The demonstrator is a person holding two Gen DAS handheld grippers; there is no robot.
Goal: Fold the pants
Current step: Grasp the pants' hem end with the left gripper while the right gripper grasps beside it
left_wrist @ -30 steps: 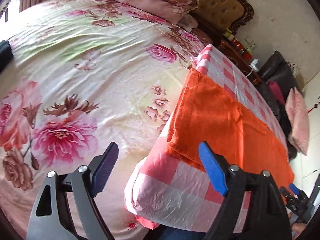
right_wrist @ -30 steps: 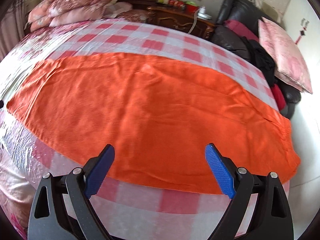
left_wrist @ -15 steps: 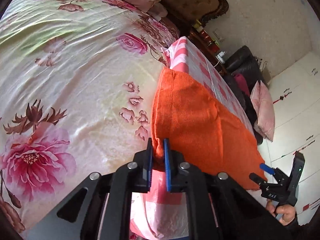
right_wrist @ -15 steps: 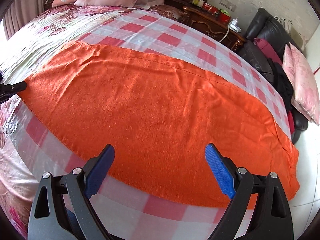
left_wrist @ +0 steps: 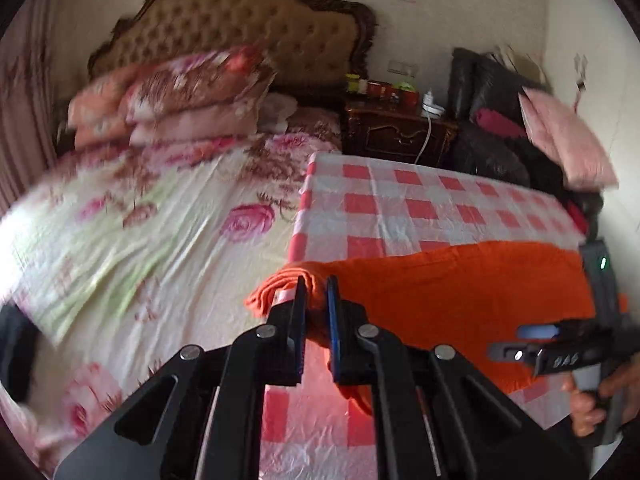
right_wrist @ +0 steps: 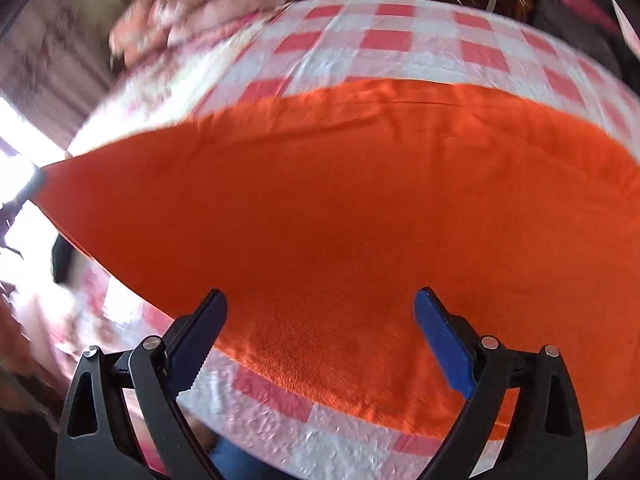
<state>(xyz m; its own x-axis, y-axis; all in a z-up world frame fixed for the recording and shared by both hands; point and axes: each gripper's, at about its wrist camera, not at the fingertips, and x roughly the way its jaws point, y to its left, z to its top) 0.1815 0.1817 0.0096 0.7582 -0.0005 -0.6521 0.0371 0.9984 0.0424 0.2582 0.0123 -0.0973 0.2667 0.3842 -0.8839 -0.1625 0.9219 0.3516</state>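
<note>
A: Item one, nearest, lower centre of the left wrist view: left gripper point(left_wrist: 317, 292), black frame, blue pads. Condition?

B: Clamped shut on the end of the orange fleece pants point(left_wrist: 460, 300). A second ago those jaws stood wide over the cloth edge; now a bunched fold is pinched between them and lifted off the surface, the view tipped up toward the headboard.

A: Item two, lower centre of the right wrist view?

B: Right gripper point(right_wrist: 320, 324), same make, jaws wide apart, holding nothing. It hangs just above the near long edge of the pants point(right_wrist: 340, 208). It also shows at the right edge of the left view point(left_wrist: 536, 332), with a hand on its grip.

A: Where do the pants lie?

B: Spread lengthwise across the red-and-white checked plastic sheet point(left_wrist: 400, 200), filling the middle of the right view. Their left tip is drawn to a point at the left edge of that frame, where the other tool holds it.

A: Beyond that?

B: Floral bedspread point(left_wrist: 140, 232) at left; stacked floral pillows point(left_wrist: 180, 92) upper left; tufted tan headboard point(left_wrist: 240, 24) top; dark wooden nightstand point(left_wrist: 392, 132) upper centre.

A: Meaning for the task?

B: One end is now secured and raised, so a fold looks begun. Judged next: carry that end over toward the far end, the open right tool free to pin or catch the cloth. Blur suggests quick motion; fleece may slip or drag.
</note>
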